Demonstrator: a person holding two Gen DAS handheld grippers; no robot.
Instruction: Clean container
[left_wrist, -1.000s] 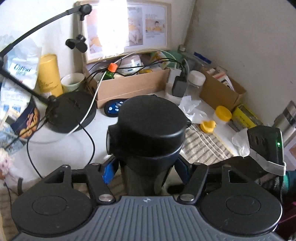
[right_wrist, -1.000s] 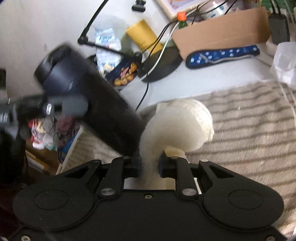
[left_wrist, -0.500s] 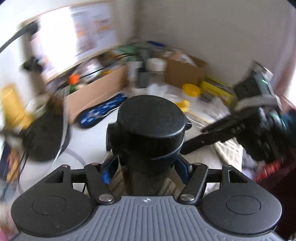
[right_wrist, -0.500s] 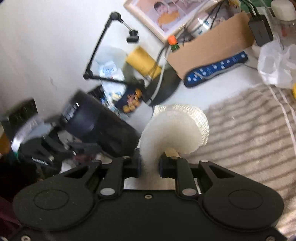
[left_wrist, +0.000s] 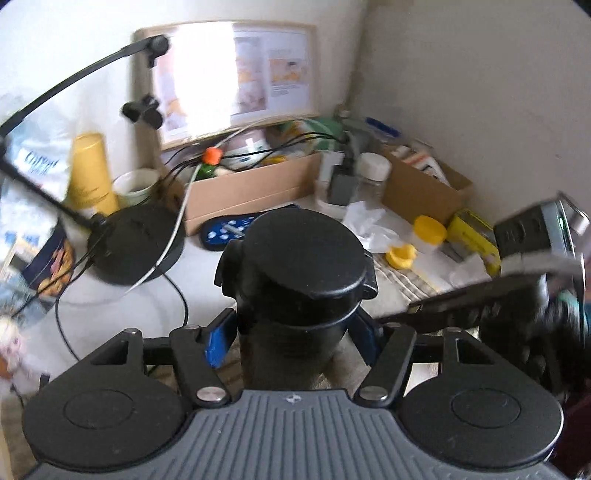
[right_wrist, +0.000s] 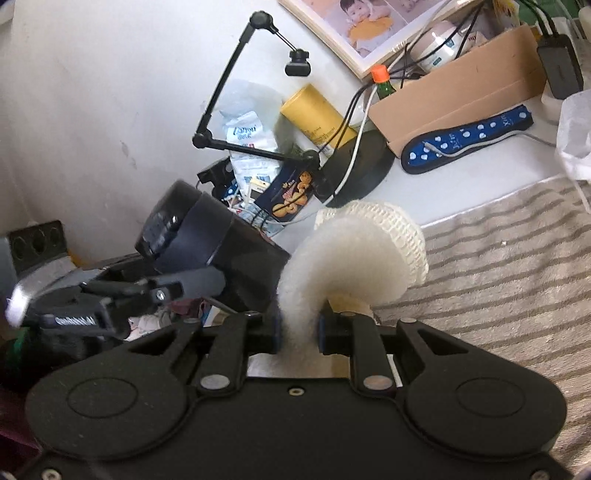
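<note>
Here the left tool (left_wrist: 293, 341), closing, clamps a capped black container (left_wrist: 295, 273); the right tool (right_wrist: 298, 328) pinches a white sponge (right_wrist: 354, 258).

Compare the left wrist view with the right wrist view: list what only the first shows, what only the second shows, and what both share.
Only the left wrist view: the flask's closed lid seen from above, a yellow-capped jar, and the left gripper's jaws closing around the flask.

Only the right wrist view: the white sponge clamped in the right gripper, above a striped towel.

Both: the black flask, the lamp base, the cardboard box, the yellow canister.
</note>
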